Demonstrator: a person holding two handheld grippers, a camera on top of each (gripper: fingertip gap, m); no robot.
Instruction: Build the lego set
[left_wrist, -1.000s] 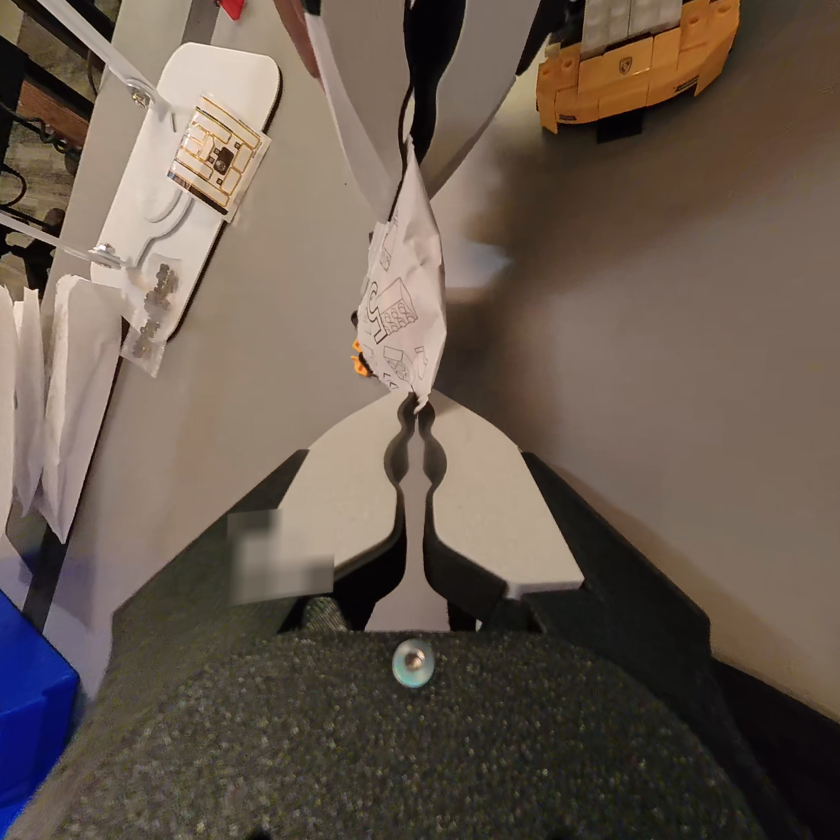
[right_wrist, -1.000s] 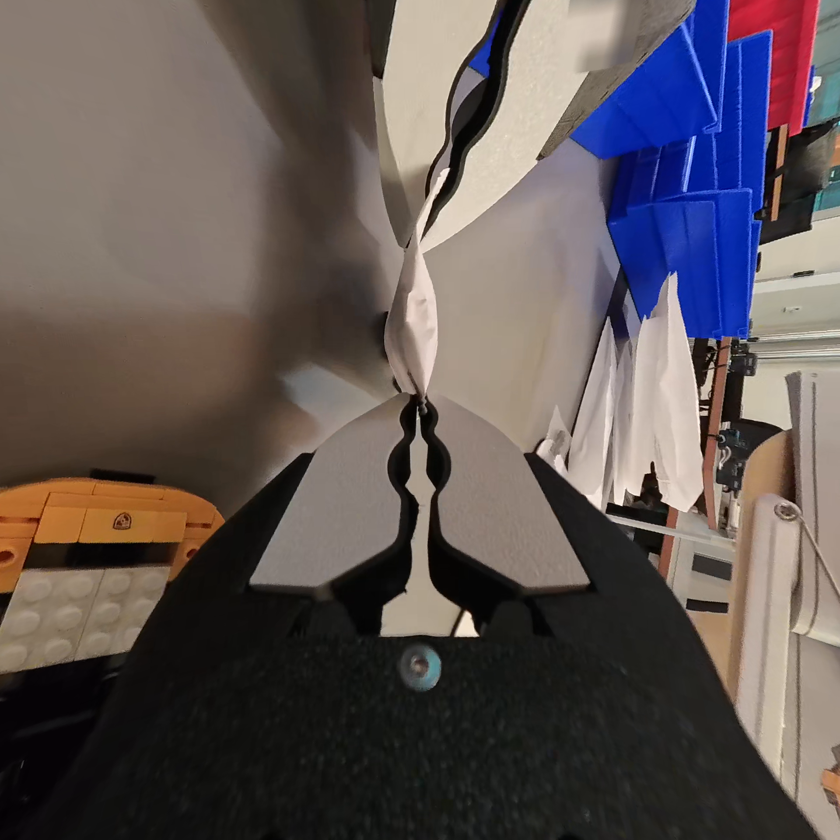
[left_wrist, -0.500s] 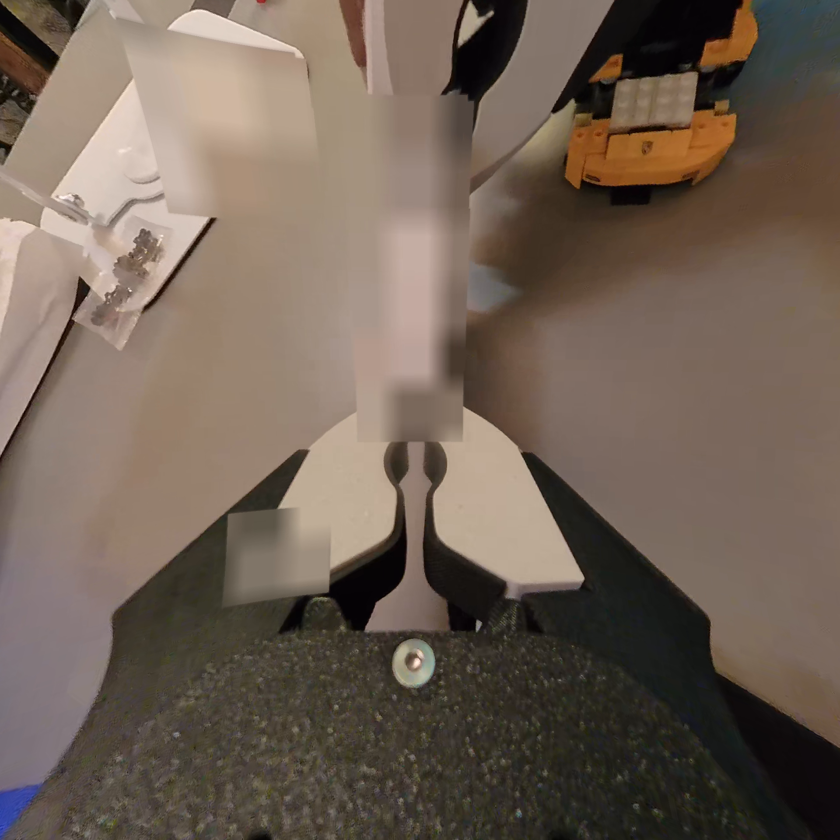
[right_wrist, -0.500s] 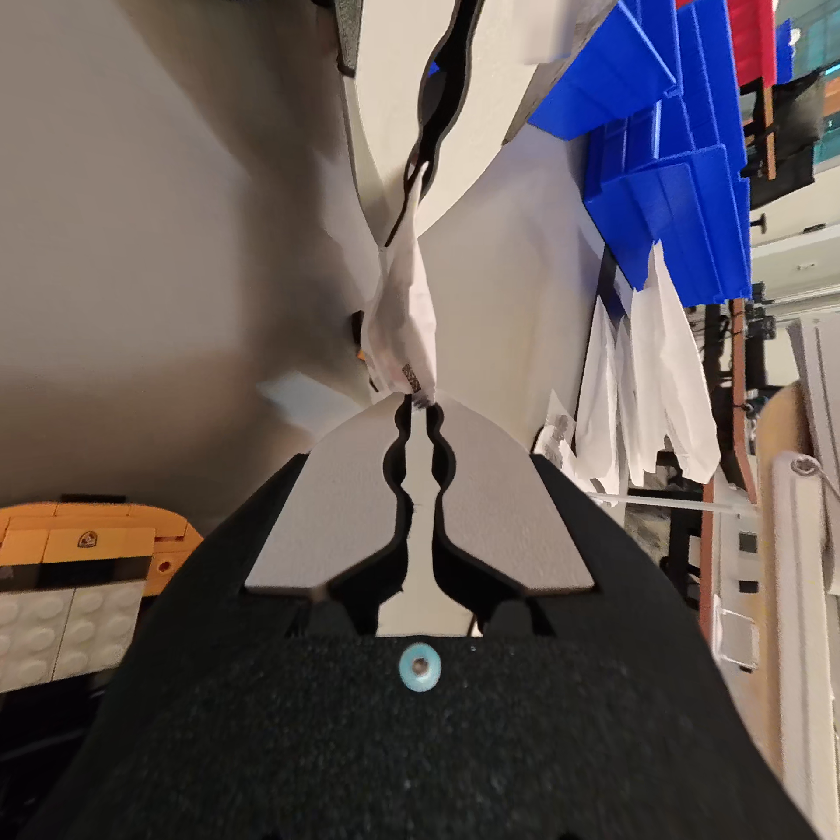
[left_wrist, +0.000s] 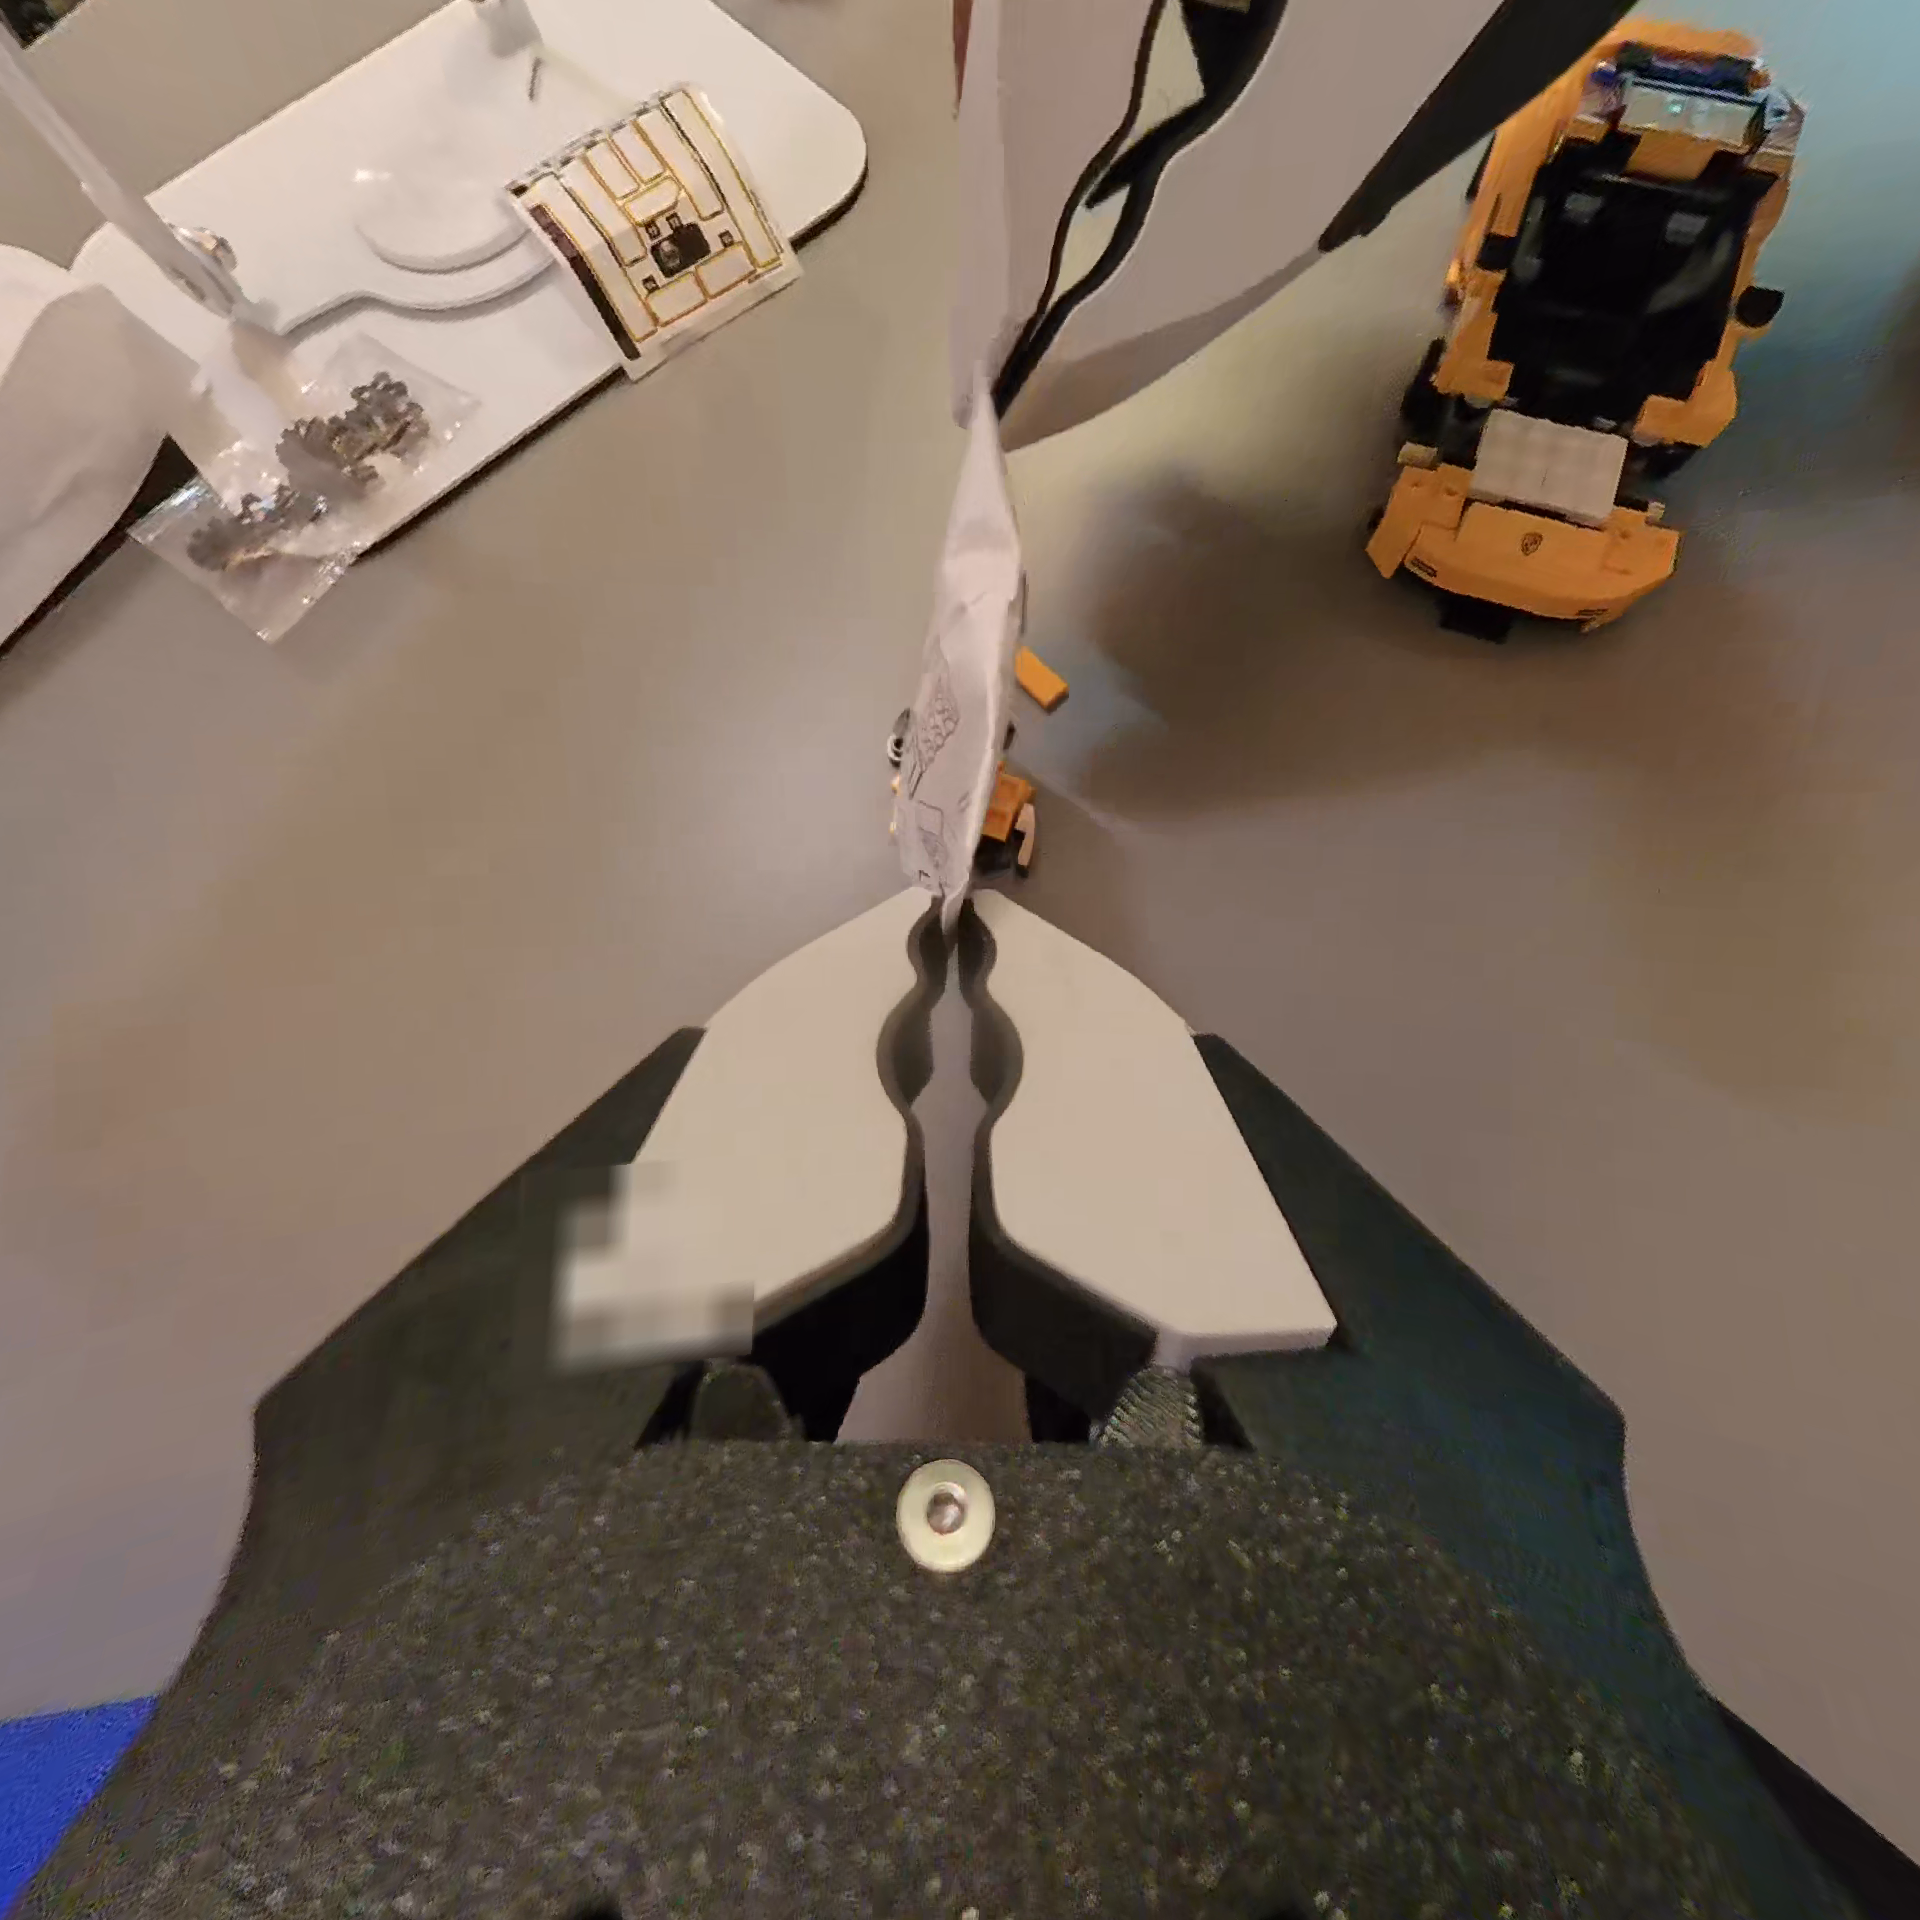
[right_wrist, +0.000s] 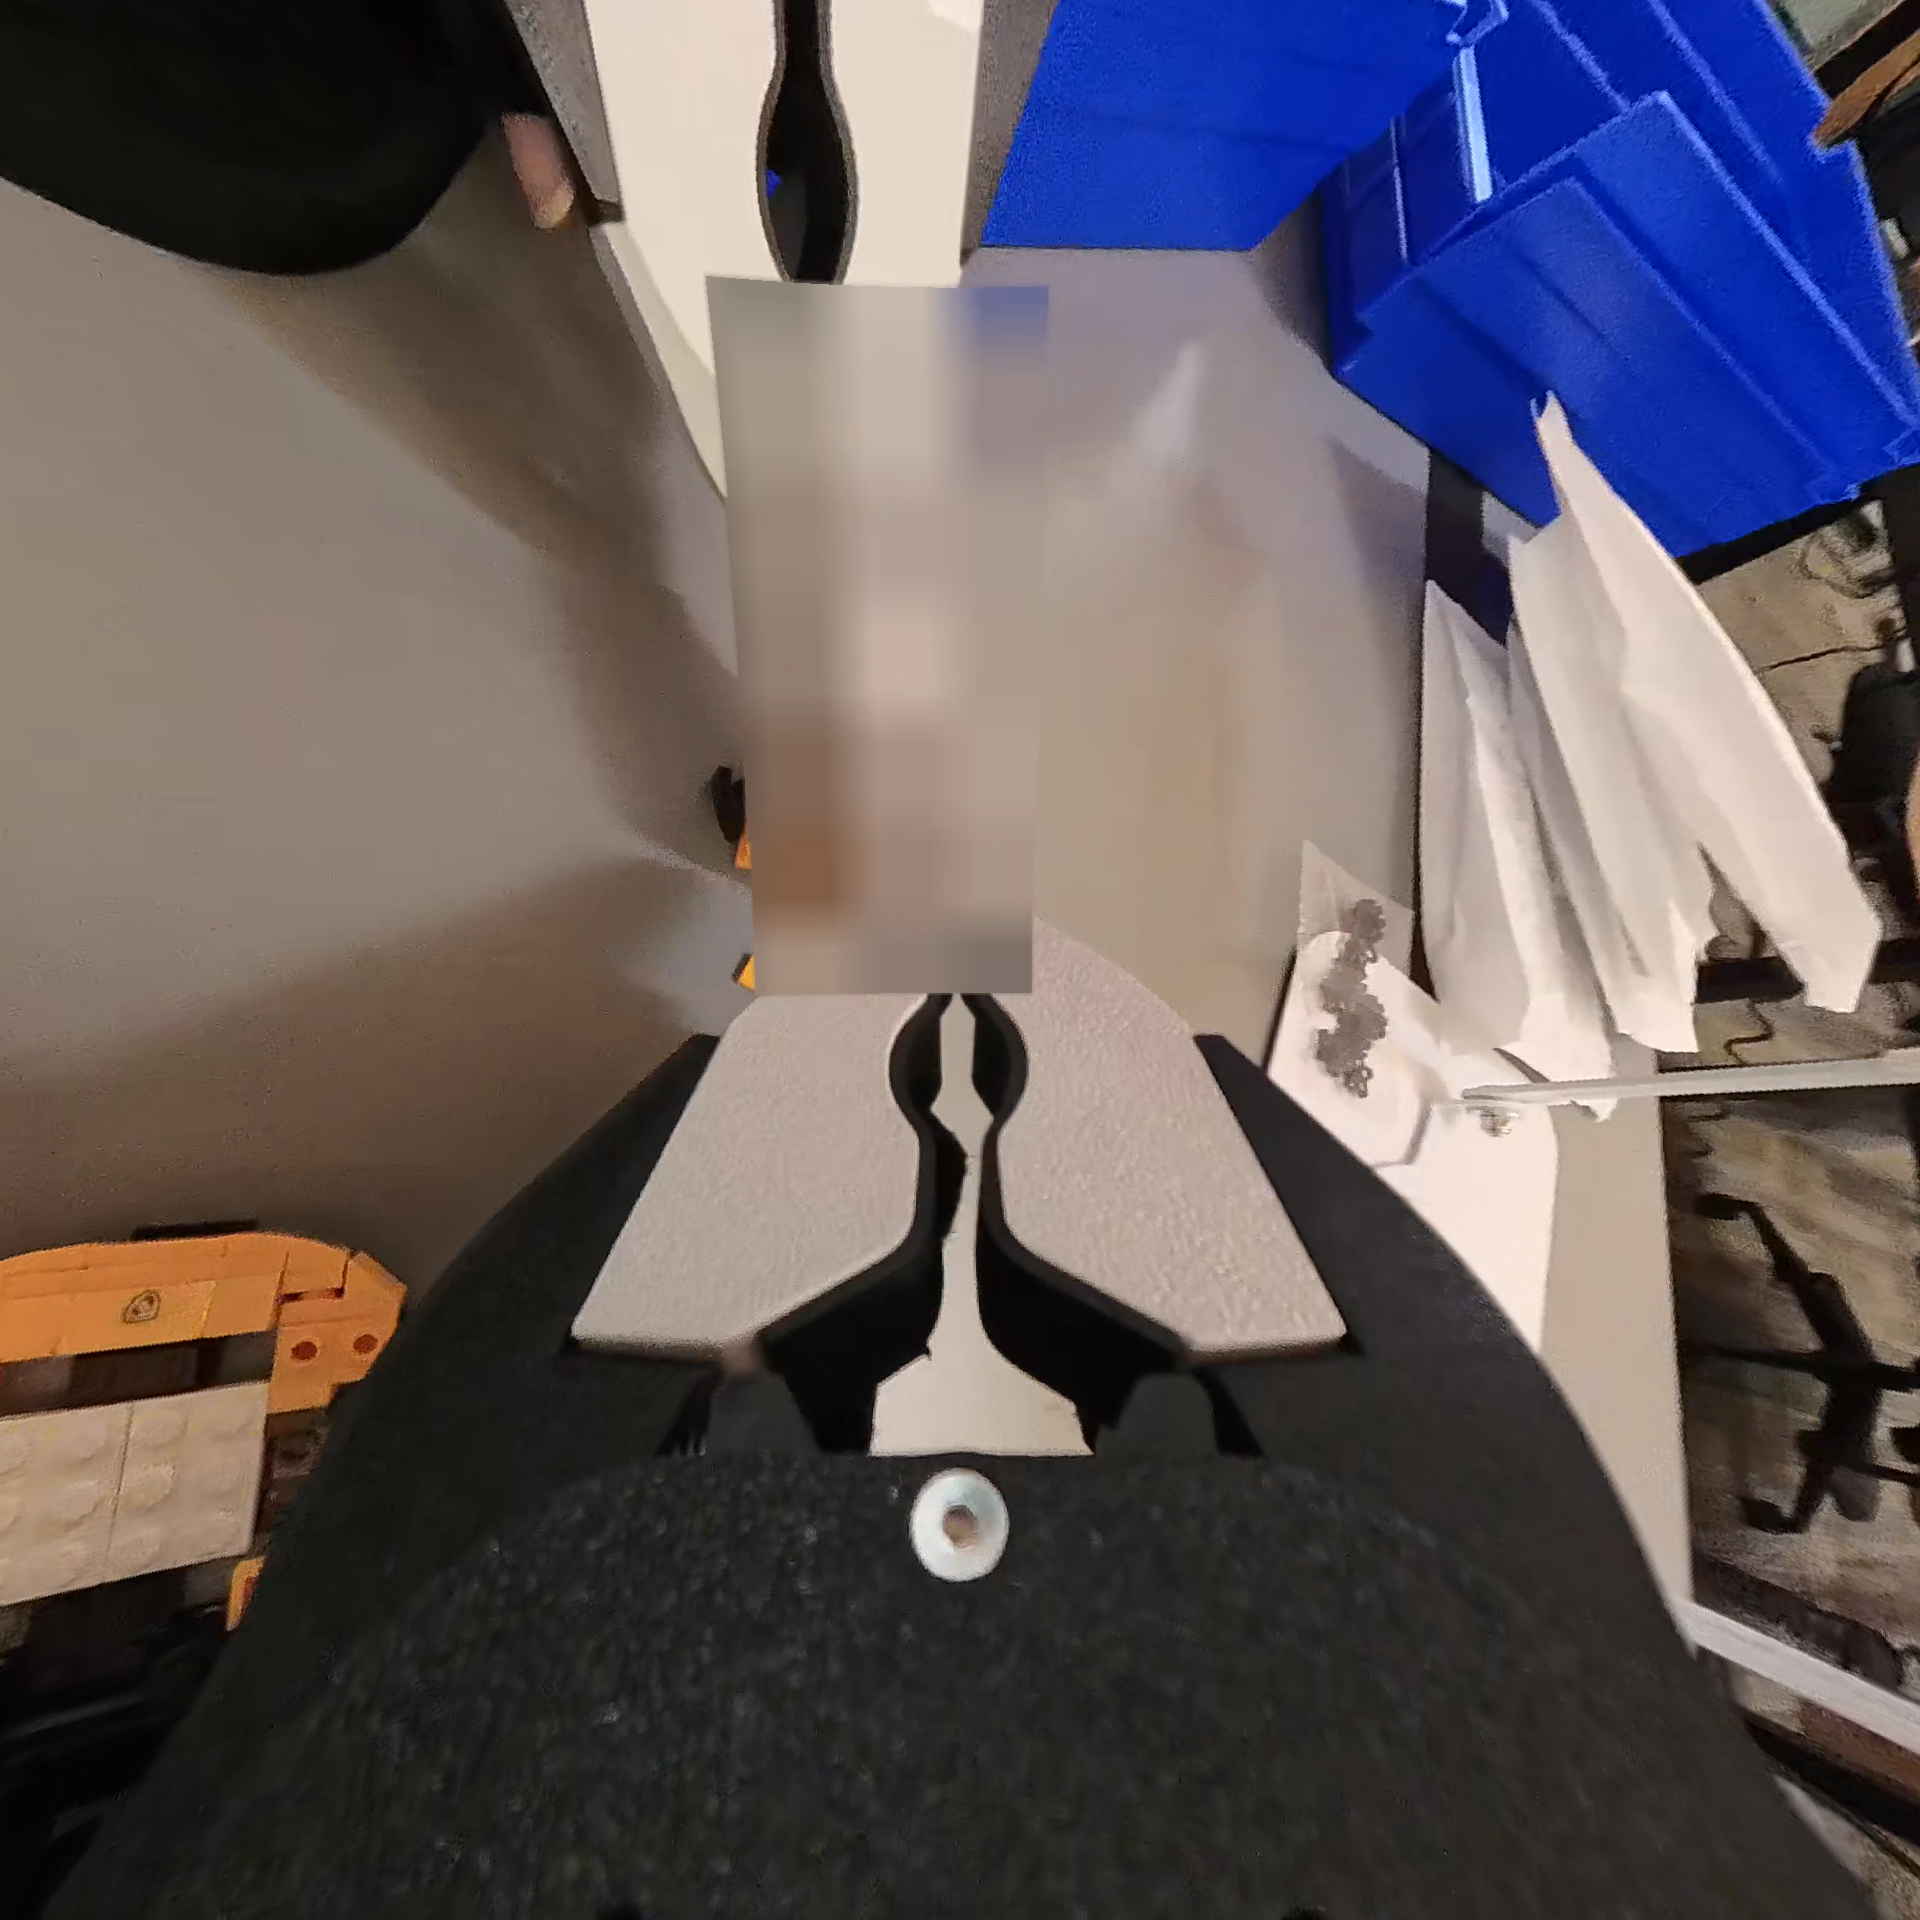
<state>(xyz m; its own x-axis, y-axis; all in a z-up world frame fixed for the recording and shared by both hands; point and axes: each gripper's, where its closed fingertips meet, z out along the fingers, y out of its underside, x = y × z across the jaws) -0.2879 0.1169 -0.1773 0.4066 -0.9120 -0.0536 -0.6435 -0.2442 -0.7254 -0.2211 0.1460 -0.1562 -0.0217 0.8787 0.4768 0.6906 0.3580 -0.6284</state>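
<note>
A white flat board (left_wrist: 665, 208) lies on the grey table (left_wrist: 416, 831) — on it a clear plastic bag of small dark metal parts (left_wrist: 301, 468). Blue plastic bins (right_wrist: 1621, 270) stand beside white paper sheets (right_wrist: 1621, 779).

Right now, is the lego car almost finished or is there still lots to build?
Partly done: the yellow car already has its body and nose, but its middle is open. In hand: the left gripper and right gripper each pinch an end of a white paper parts bag. Left: loose orange pieces on the grey table need attaching.
</note>
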